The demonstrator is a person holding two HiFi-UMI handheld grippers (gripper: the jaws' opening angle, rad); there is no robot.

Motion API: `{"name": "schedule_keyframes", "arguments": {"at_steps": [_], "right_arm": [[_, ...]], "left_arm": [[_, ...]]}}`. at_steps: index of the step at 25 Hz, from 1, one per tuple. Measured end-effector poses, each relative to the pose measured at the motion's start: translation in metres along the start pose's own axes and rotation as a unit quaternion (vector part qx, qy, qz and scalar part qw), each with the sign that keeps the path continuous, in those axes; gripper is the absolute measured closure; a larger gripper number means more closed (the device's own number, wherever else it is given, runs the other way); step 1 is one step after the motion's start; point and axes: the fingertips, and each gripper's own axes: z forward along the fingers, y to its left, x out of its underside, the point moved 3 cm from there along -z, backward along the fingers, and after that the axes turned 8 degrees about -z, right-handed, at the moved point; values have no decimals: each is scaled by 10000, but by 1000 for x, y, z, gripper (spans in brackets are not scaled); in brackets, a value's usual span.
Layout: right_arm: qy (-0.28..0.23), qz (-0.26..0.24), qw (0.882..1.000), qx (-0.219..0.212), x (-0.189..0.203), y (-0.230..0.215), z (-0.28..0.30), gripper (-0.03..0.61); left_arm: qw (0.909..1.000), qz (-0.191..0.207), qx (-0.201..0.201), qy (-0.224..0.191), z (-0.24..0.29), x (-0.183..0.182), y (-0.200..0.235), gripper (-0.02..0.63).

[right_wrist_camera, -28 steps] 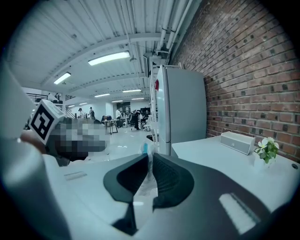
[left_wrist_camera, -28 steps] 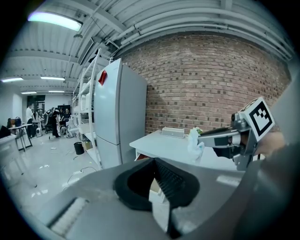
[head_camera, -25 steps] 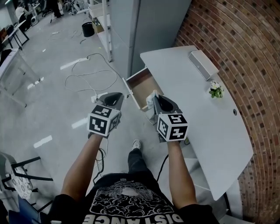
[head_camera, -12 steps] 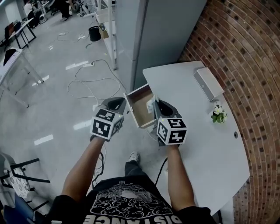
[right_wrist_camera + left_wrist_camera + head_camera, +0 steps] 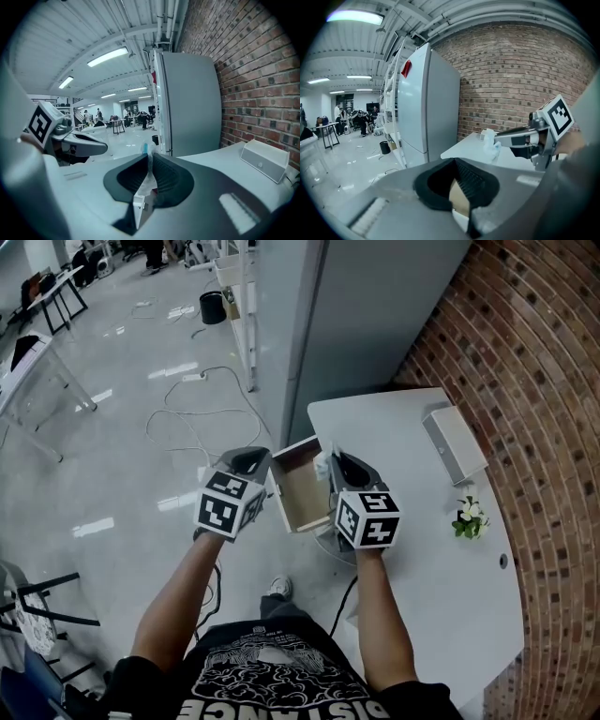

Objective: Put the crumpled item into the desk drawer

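Head view shows the right tool point(image 5: 334, 459) clenched on the small white crumpled item point(image 5: 322, 462), which sits over the far right corner of the open, wood-lined desk drawer point(image 5: 300, 498), close against the edge of the white desk point(image 5: 422, 549). Right gripper view shows the item pinched thin between the dark ribbed pads. The left tool point(image 5: 251, 458) hangs just beside the drawer's left wall, its jaws together on nothing.
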Motion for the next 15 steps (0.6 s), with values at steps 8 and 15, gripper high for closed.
{"name": "schedule_keyframes", "arguments": {"at_steps": [8,15], "right_arm": [[64,-27,9998,-165,-7,-29,33,541],[81,-63,9996,-272,-9,-47,52,541]], "left_arm": [[9998,-106,-142,51,34,-13,13,611],[9996,-138,-219,74,57,-20,18,611]]}}
